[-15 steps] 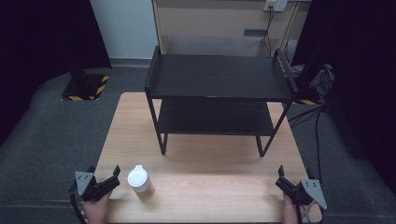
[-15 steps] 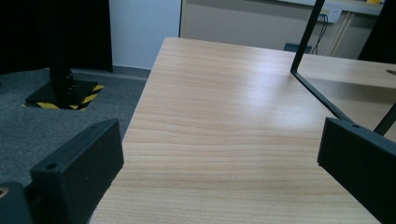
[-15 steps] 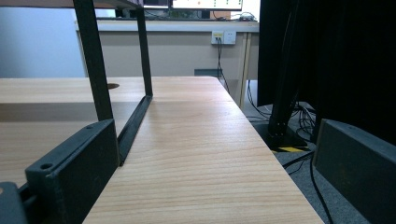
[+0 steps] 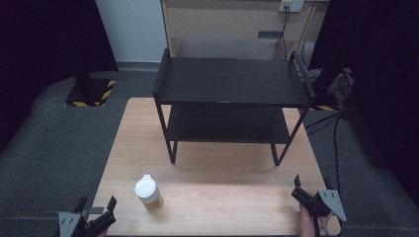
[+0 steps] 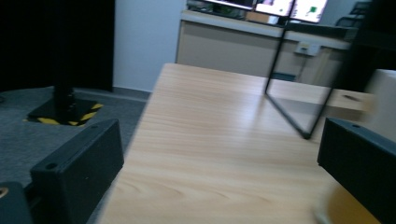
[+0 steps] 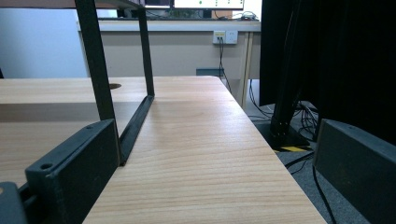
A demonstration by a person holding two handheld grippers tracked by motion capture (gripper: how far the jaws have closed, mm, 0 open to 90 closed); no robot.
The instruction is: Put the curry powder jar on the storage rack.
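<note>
Resting at the table's (image 4: 207,197) near corners, left claw (image 4: 96,210) and right claw (image 4: 310,190) gape empty; a white-lidded bottle (image 4: 148,192) stands just right of the left.

Pale, smooth wood-grain table (image 4: 217,192); matt black metal shelf rack (image 4: 230,81); rough grey carpet floor (image 4: 54,143).

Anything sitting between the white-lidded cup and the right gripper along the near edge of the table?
No. In the high view, the stretch of table between the cup and the right gripper is bare wood; the black shelf rack stands farther back.

Grey carpet (image 4: 54,148), pale wall (image 4: 131,29)
</note>
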